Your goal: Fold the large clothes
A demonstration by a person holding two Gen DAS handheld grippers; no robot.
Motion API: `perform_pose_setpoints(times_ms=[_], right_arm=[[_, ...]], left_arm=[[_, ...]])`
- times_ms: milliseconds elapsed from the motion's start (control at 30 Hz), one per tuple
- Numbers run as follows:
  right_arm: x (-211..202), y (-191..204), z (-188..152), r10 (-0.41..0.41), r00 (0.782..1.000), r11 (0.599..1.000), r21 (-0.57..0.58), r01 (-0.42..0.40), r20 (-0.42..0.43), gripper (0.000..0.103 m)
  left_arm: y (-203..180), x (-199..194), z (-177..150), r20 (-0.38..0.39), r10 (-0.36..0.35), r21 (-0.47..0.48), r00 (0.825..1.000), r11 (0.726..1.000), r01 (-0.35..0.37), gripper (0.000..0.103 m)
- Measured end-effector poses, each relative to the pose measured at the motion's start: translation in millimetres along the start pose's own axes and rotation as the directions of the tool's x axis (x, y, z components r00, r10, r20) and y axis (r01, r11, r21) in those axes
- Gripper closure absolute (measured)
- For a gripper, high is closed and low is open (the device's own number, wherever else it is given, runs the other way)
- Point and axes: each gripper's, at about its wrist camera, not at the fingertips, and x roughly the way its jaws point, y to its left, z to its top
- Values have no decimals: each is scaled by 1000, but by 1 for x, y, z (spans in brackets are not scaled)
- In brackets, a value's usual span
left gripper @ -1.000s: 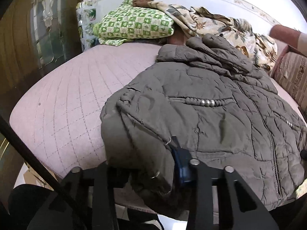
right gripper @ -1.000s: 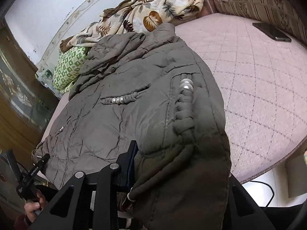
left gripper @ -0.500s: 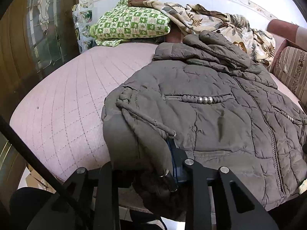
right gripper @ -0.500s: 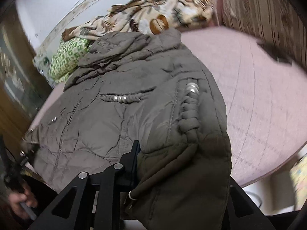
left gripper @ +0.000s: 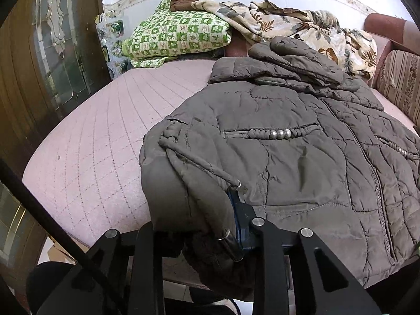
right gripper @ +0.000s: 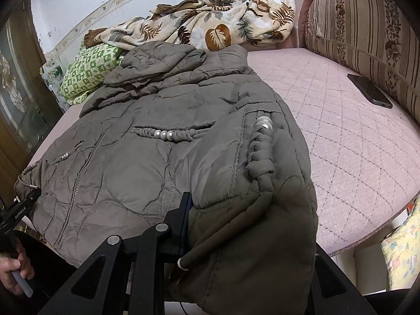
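Bed [left gripper: 99, 141], pink quilted cover, fills both views. Jacket [left gripper: 302, 162], grey-brown quilted, lies spread on it: centre to right of the left wrist frame, centre-left of the right wrist frame. Hood end toward the top of frame, hem at the bottom edge of the bed.

Leaf-print blanket [right gripper: 210, 26] bunched at the top, behind the hood. Green checked pillow [left gripper: 178, 36] beside it, upper centre-left in the left view. Striped cushion [right gripper: 367, 42] upper right in the right view, dark phone [right gripper: 370, 92] on the bed just in front of it.

Left gripper [left gripper: 199, 225], bottom centre: clamped on a bunched fold of the jacket hem; cloth fills the gap between the 2 jaws, drawstring toggle hangs beside the blue pad.

Right gripper [right gripper: 236, 223], bottom centre: clamped on the other hem corner; fabric drapes over it and hides the right finger.

Hand [right gripper: 13, 270] at lower left of the right view, holding the left gripper's handle.
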Motion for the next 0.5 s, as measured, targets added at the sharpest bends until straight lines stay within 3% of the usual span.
perform_pose_setpoints(times_ms=[500], right_arm=[[-10,0,5,8,999,1000,7,-8,31,75]], left_arm=[[-2,-2,1,8,3,5,1000,1000,-3,76]])
